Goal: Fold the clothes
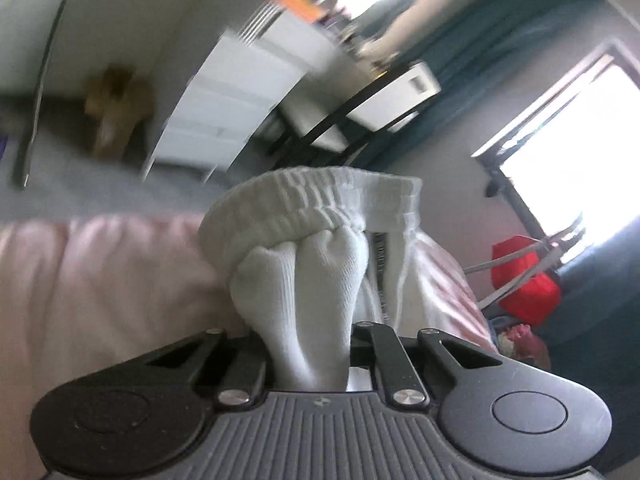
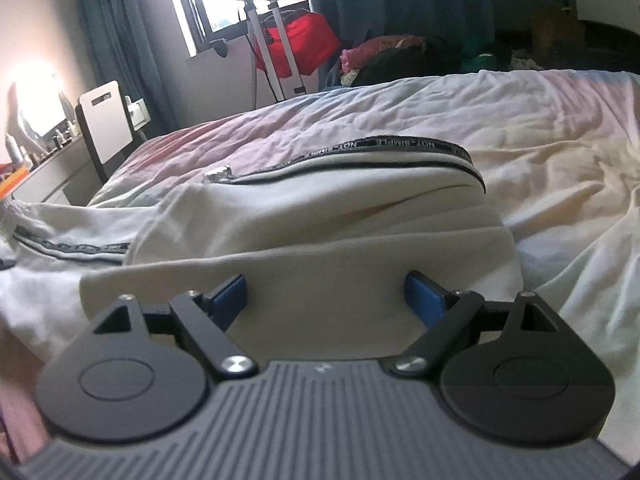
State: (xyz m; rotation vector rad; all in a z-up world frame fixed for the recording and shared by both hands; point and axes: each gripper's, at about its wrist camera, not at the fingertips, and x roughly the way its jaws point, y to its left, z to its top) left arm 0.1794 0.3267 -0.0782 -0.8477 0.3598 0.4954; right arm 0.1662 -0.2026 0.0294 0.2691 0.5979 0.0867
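So the left gripper (image 1: 310, 344) is clamped on the white pants (image 1: 316, 240), waistband bunched just ahead. Right gripper (image 2: 325, 300) is wide open, hovering over the pants' cloth on the bed (image 2: 560, 128).

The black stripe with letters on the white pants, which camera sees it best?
The right wrist view: the black stripe lies sharp along the white pants, its letters showing. The left wrist view catches only a short, blurry piece behind bunched fabric.
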